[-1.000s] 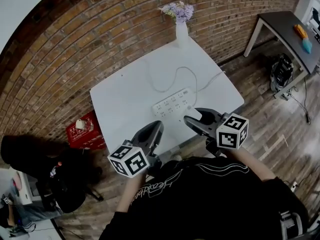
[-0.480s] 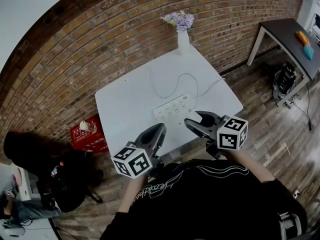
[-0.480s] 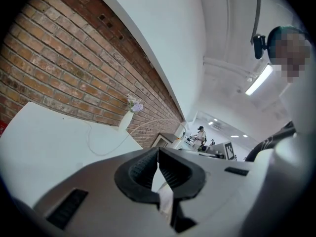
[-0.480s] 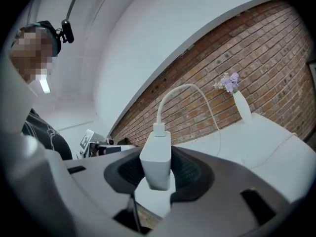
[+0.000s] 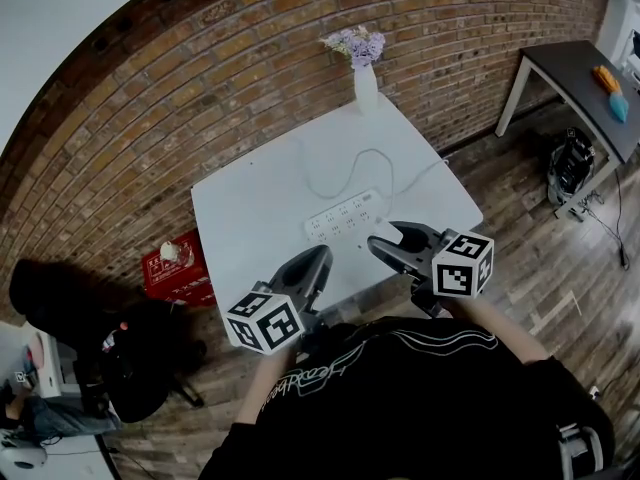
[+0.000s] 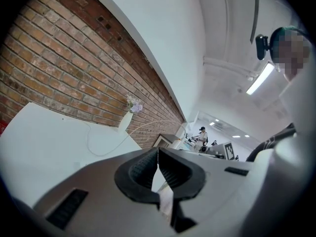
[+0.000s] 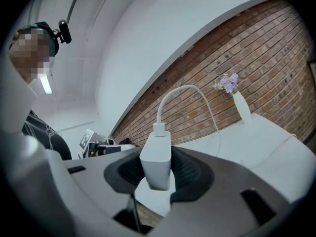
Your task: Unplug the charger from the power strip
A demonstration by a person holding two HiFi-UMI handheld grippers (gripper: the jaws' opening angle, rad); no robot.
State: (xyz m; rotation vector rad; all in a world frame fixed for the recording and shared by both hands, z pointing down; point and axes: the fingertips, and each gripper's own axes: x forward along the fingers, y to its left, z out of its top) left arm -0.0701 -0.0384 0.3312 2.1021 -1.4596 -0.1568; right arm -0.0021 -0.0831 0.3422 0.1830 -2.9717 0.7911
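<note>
- Our right gripper (image 5: 393, 240) clamps the white charger (image 7: 156, 157) mid-body, across its flat sides.
- We judge it light, rigid and smooth; its cable (image 7: 183, 90) is limp.
- Our left gripper (image 6: 158, 151) is closed, empty.

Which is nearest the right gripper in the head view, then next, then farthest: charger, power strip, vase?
1. charger, between the jaws of the right gripper.
2. power strip, on the table just beyond.
3. vase, at the table's far edge.
</note>
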